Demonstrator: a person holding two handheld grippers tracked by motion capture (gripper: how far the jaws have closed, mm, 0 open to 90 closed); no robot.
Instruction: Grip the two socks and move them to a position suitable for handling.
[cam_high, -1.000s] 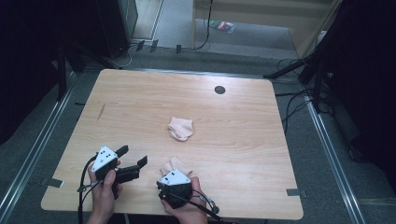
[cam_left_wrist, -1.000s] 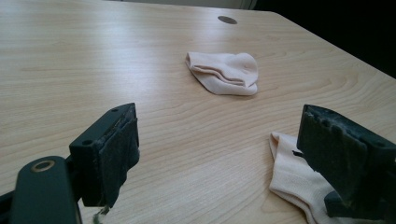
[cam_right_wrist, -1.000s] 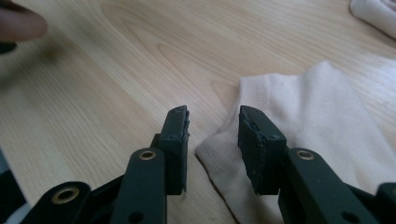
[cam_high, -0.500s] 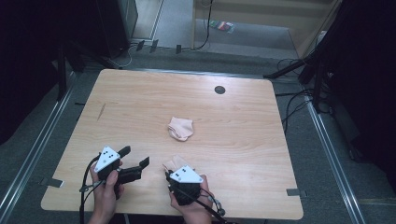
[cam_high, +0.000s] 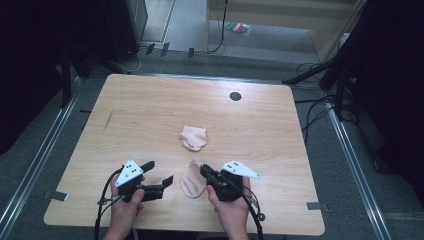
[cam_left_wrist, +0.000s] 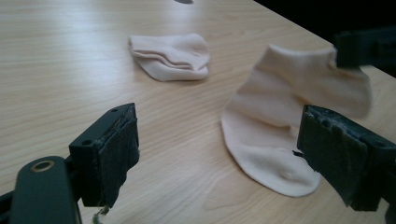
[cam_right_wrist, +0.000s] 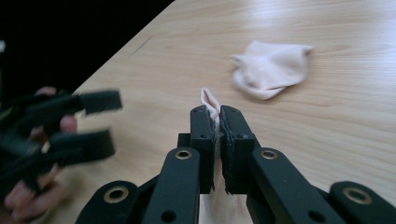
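- Black fingers of the left gripper (cam_high: 159, 172) stand spread wide with nothing between them, low over the worktop (cam_high: 150, 110) near its front edge, left of middle. In the left gripper view the same gripper (cam_left_wrist: 219, 154) has bare wood between its pads.
- Just right of it, the near sock (cam_high: 190, 181), pale peach, hangs by one edge with its toe end resting on the wood close to the front edge; it shows again in the left gripper view (cam_left_wrist: 280, 126).
- Right gripper (cam_high: 205, 172) has just closed its fingers and now pinches the sock's upper edge; in its own view the gripper (cam_right_wrist: 217, 122) has a bit of sock (cam_right_wrist: 210, 100) poking up between the pressed pads.
- Farther back, near the worktop's middle, a second sock (cam_high: 193, 137) lies folded and untouched.
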